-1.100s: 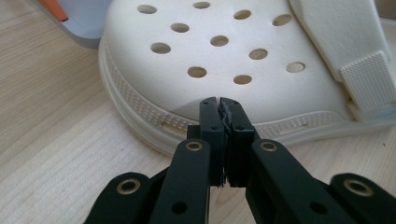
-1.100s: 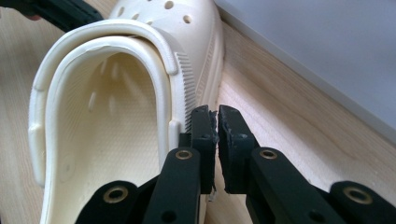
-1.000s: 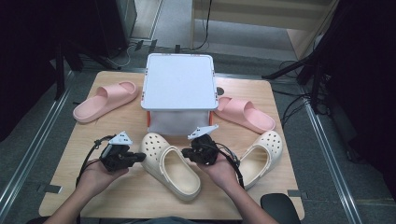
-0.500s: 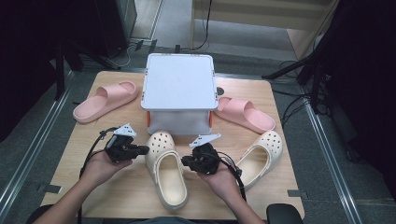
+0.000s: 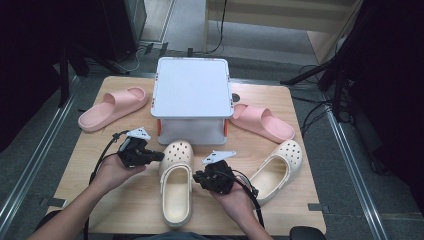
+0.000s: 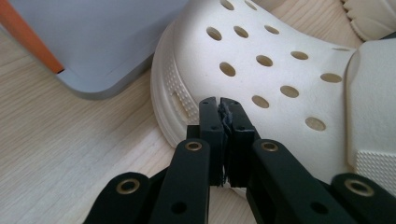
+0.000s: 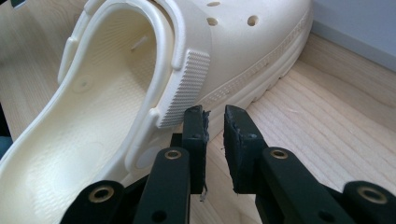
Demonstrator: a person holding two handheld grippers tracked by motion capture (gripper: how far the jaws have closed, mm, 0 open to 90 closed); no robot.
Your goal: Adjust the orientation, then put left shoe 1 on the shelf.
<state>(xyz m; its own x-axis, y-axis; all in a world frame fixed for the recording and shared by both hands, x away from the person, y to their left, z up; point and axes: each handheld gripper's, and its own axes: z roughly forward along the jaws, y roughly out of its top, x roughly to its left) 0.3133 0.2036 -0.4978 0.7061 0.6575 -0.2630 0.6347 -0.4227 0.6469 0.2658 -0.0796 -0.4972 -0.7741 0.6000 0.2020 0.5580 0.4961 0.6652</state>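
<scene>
I take the cream perforated foam clog (image 5: 177, 187) nearest me as my landmark: it lies sole-down on the pale wooden table (image 5: 125, 210), toe pointing away toward the box. My right gripper (image 5: 202, 178) sits just beside the clog's right flank, near its ribbed strap; its jaws have just been opening and stand slightly apart with nothing between them. My left gripper (image 5: 161, 156) rests at the clog's toe on the left, jaws pressed together, empty, tips at the perforated upper. Right of the clog lies its cream twin (image 5: 278, 167). Just beyond the toe stands the white lidded storage box with orange clasps (image 5: 192, 97), flanked left and right by two pink foam slides (image 5: 112, 107) (image 5: 262, 122).
</scene>
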